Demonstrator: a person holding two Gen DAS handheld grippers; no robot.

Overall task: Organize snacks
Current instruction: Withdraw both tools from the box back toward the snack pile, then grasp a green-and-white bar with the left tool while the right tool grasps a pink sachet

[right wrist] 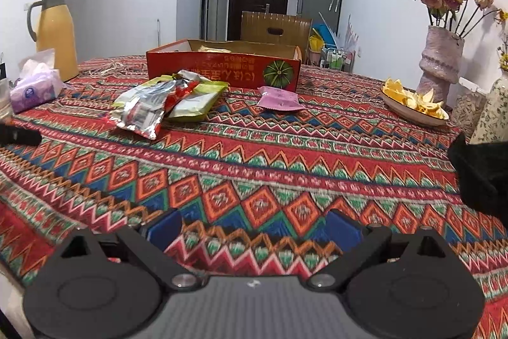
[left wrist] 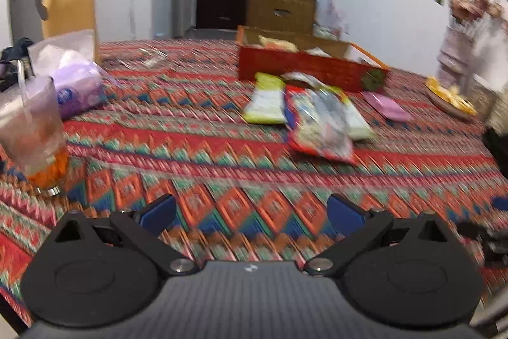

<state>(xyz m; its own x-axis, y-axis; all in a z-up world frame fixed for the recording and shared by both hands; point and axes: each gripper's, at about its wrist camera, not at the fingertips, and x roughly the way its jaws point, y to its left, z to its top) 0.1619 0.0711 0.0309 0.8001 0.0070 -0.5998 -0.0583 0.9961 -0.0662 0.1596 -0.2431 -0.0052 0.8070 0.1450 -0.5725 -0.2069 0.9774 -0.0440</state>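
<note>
Foil packets [right wrist: 149, 110] lay heaped just near of the red box [right wrist: 222, 73], a pink packet [right wrist: 279, 99] to their right. Both the left gripper [left wrist: 250, 213] and right gripper [right wrist: 254, 227] hung spread and empty; best pinch one packet's edge, not the heap.

The right claw [right wrist: 252, 231] hangs empty with its jaws spread wide above the patterned desk [right wrist: 285, 154]. Farther off, crumpled snack packets [right wrist: 158, 104] lie heaped just before a red cardboard box [right wrist: 222, 70], which seems to hold more. A pink packet [right wrist: 279, 99] lies beside them.
</note>
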